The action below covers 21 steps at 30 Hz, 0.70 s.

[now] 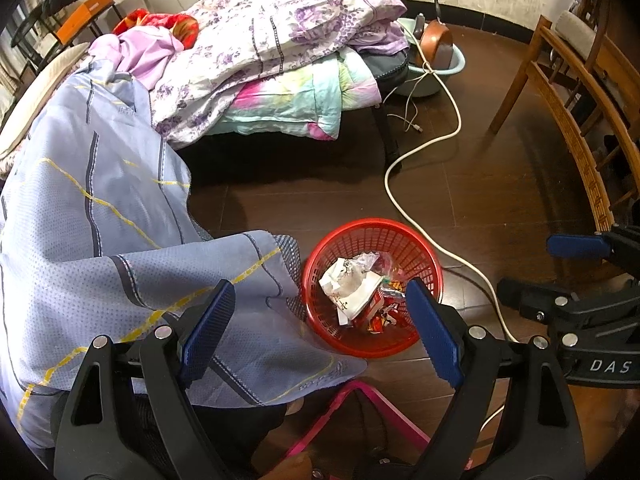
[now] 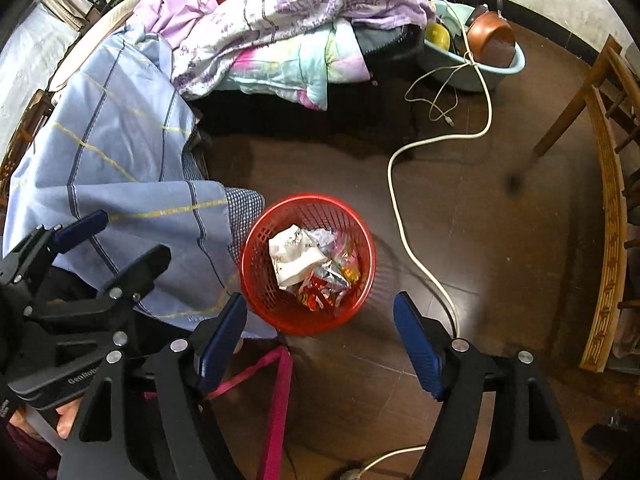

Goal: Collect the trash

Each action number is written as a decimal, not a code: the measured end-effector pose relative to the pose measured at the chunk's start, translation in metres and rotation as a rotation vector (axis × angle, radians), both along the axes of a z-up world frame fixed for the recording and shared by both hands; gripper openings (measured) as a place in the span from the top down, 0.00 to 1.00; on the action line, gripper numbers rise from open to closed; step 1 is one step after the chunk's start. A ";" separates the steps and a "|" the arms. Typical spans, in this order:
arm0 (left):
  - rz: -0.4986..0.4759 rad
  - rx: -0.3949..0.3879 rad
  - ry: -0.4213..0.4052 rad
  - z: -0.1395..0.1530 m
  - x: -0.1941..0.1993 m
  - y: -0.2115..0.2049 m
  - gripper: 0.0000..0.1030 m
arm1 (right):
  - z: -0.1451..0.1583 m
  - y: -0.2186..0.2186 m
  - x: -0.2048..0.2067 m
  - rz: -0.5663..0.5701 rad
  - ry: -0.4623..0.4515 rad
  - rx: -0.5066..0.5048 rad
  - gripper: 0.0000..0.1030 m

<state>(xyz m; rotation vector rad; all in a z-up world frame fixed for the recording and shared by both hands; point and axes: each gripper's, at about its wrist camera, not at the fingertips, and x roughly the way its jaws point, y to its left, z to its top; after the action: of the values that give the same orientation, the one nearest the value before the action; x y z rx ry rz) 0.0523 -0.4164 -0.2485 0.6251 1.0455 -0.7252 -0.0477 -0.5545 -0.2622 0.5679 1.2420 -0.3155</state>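
At the left of my right wrist view, my left gripper [image 2: 116, 236] hangs over the blue bedsheet [image 2: 120, 152] with its fingers apart and nothing between them. Mid-frame, the red basket [image 2: 260, 240] stands on the dark floor [image 2: 480, 240], holding crumpled paper and wrappers [image 2: 312, 264]. My right gripper [image 2: 320, 340], lower centre, has its fingers spread wide and empty.

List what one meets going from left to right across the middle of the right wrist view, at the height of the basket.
Blue striped sheet → red basket holding wrappers and crumpled paper → white cable on the dark floor → wooden chair frame.
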 end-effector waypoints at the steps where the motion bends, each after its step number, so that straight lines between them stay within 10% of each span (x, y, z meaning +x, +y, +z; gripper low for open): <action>1: 0.001 0.000 0.003 0.000 0.000 0.000 0.18 | 0.000 0.000 -0.001 -0.001 0.000 0.000 0.28; 21: 0.000 0.006 0.006 -0.003 0.001 0.001 0.19 | -0.003 0.002 0.002 0.014 0.004 0.001 0.27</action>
<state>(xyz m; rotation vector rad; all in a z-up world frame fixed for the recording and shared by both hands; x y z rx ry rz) 0.0530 -0.4158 -0.2516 0.6280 1.0537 -0.7251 -0.0459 -0.5525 -0.2651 0.5592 1.2499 -0.3044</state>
